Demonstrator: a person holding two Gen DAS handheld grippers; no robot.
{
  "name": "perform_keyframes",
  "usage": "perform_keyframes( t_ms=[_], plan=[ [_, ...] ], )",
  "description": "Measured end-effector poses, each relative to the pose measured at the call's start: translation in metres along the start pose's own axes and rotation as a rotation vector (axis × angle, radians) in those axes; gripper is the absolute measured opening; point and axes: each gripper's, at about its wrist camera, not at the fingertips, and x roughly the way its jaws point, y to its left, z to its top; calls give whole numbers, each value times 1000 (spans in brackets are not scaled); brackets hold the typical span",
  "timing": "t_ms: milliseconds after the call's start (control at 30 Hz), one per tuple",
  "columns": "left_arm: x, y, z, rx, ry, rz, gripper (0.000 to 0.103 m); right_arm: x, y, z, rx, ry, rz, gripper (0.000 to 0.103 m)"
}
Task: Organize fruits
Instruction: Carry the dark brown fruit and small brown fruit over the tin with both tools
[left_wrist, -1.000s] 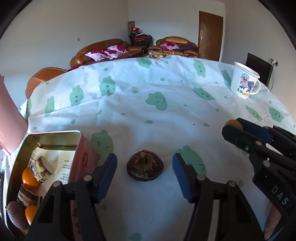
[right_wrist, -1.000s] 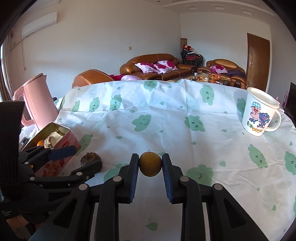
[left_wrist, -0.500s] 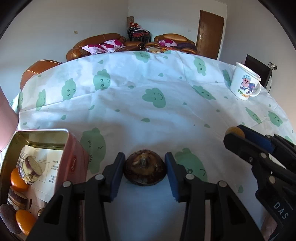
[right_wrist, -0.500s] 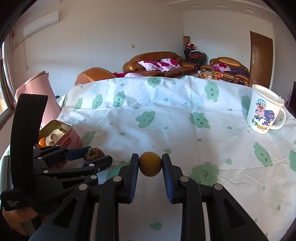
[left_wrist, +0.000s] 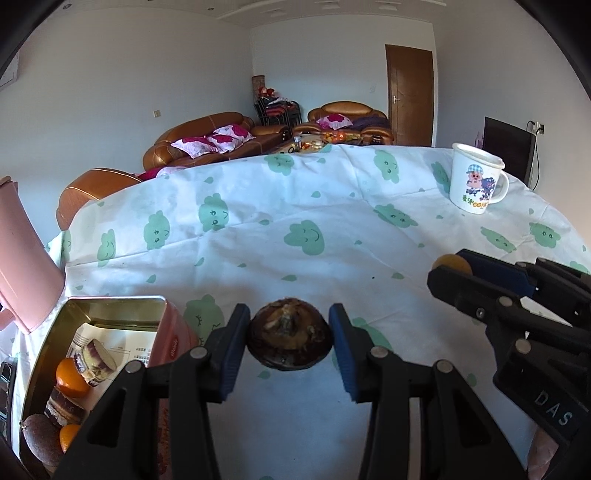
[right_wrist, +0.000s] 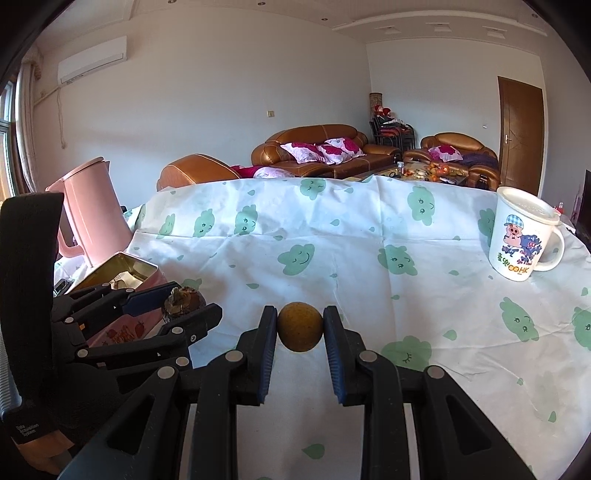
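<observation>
Open tin (left_wrist: 110, 306) at tabletop's left edge: oranges, dark fruits, leaflet. Left gripper (left_wrist: 289, 341) clamps mangosteen (left_wrist: 288, 339), stem up; right gripper (right_wrist: 300, 328) clamps yellow fruit (right_wrist: 300, 326).

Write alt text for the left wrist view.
The left gripper is shut on a dark brown mangosteen above a cloud-print tablecloth. An open pink tin holding fruit sits to its left; the right gripper grips a yellowish fruit.

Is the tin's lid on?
No, the left wrist view shows the tin open on top, with oranges and other items visible inside.
</observation>
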Motion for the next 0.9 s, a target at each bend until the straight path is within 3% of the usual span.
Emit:
perform_keyframes(
  t_ms=[433, 900],
  plan=[
    [-19, -9, -1, 43, -96, 34, 46, -18, 11, -1, -57, -96, -17, 27],
    [-40, -3, -6, 13, -193, 10, 46, -36, 19, -6, -88, -182, -46, 27]
  ],
)
